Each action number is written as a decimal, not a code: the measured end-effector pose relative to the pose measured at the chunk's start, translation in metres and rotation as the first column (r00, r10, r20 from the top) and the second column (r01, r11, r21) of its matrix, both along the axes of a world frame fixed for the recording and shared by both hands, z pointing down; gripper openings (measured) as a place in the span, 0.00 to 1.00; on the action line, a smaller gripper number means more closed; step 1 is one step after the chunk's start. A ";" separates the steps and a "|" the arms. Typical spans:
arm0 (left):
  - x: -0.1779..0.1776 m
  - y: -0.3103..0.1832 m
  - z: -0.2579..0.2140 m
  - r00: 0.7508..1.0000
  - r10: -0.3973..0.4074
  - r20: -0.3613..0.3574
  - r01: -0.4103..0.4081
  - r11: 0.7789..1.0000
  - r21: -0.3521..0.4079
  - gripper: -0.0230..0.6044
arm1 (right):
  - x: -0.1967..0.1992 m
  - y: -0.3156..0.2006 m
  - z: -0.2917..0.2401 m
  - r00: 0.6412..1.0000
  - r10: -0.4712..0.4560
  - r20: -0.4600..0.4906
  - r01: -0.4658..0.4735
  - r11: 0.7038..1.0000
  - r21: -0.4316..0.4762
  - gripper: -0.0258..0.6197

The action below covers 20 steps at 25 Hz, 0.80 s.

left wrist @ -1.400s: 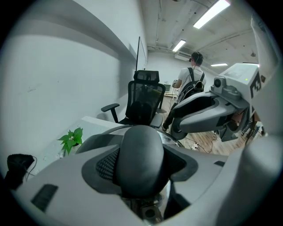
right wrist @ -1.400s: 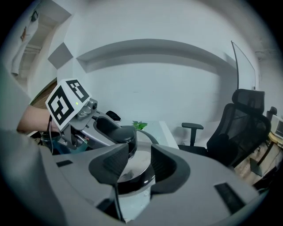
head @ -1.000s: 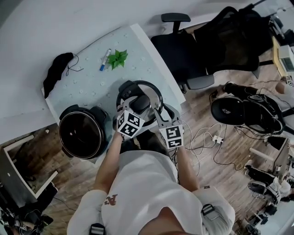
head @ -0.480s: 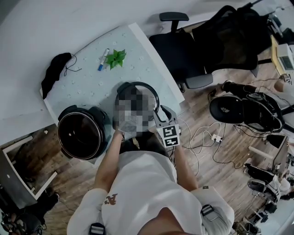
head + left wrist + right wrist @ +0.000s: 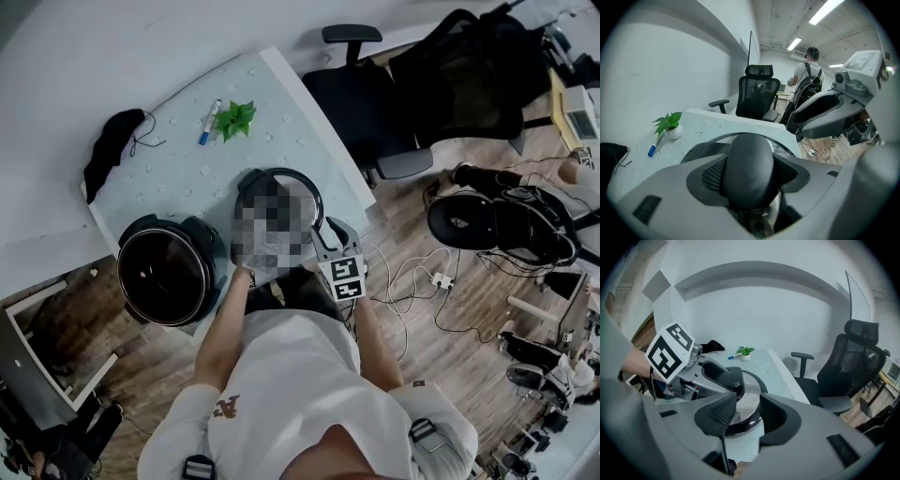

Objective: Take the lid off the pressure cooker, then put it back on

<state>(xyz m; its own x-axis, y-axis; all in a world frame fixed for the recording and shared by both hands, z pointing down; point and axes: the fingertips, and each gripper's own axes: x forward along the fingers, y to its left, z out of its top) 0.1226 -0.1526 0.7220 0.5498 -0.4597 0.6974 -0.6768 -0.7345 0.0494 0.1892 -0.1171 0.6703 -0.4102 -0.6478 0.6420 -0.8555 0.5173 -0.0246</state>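
Left claw (image 5: 749,185) round domed black lid knob (image 5: 750,161), right claw (image 5: 743,420) — parted

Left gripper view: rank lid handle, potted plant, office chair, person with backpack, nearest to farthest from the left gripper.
1. Lid handle: in the left gripper, centre.
2. Potted plant: on the table, left.
3. Office chair: past the table's far edge.
4. Person with backpack: behind the chair, right.
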 end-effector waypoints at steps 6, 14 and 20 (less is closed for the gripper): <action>0.002 0.000 -0.003 1.000 0.011 0.010 -0.011 1.000 0.010 0.48 | -0.001 0.007 -0.003 1.000 0.005 -0.004 -0.005 1.000 0.002 0.28; -0.007 0.006 -0.019 1.000 -0.017 -0.011 0.017 1.000 0.023 0.52 | -0.007 0.013 -0.017 1.000 0.003 0.018 -0.004 1.000 0.030 0.28; -0.014 0.015 -0.026 0.999 -0.041 0.001 0.041 0.999 0.028 0.52 | -0.006 0.019 -0.016 1.000 -0.014 0.024 0.013 0.998 0.054 0.28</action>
